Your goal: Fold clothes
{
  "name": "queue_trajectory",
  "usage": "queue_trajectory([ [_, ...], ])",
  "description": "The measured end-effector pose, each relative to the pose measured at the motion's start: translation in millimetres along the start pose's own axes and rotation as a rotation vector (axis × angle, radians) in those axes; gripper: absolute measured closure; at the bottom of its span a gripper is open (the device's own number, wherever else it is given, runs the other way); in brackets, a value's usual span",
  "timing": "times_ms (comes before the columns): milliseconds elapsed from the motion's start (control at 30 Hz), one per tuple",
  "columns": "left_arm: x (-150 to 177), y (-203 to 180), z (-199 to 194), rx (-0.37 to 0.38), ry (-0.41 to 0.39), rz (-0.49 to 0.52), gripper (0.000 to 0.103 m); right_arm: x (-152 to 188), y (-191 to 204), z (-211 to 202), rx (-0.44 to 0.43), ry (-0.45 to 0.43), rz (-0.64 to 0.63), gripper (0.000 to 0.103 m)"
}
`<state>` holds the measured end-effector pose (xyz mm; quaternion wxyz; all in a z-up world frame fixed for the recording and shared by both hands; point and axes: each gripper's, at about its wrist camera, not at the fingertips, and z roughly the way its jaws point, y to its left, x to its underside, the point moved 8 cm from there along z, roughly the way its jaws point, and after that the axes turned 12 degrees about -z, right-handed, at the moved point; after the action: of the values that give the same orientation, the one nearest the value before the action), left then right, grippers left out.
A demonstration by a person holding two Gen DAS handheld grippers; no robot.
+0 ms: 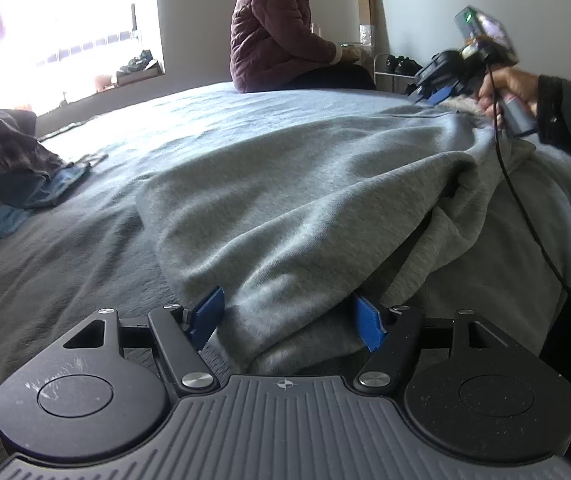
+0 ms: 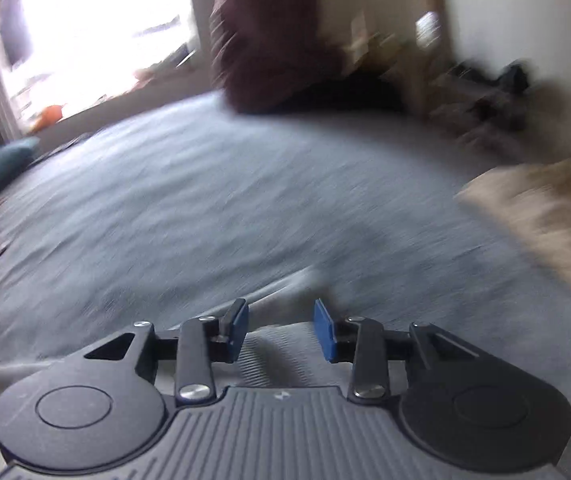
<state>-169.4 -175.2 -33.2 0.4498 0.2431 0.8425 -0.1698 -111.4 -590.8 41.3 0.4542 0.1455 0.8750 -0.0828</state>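
Note:
A grey sweatshirt lies rumpled on the bed, its near fold bunched up between the blue pads of my left gripper. The jaws stand wide and I see no pinch on the cloth. At the sweatshirt's far right edge a hand holds my right gripper just above the cloth. The right wrist view is motion-blurred. There my right gripper is open, nothing between its fingers, with grey cloth under it.
The bed has a blue-grey cover. A person in a purple padded jacket sits on its far edge. Dark and blue clothes are piled at the left. A tan fluffy item lies at the right, and a shoe rack stands by the wall.

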Motion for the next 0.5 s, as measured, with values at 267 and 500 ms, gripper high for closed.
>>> queue_trajectory([
  [267, 3.2, 6.5, -34.7, 0.01, -0.039, 0.004, 0.034, 27.1, 89.9, -134.2, -0.275, -0.073, -0.163, 0.063],
  [500, -4.3, 2.3, -18.4, -0.014, -0.046, 0.02, 0.045, 105.7, 151.7, -133.8, -0.337, 0.051, -0.276, 0.063],
])
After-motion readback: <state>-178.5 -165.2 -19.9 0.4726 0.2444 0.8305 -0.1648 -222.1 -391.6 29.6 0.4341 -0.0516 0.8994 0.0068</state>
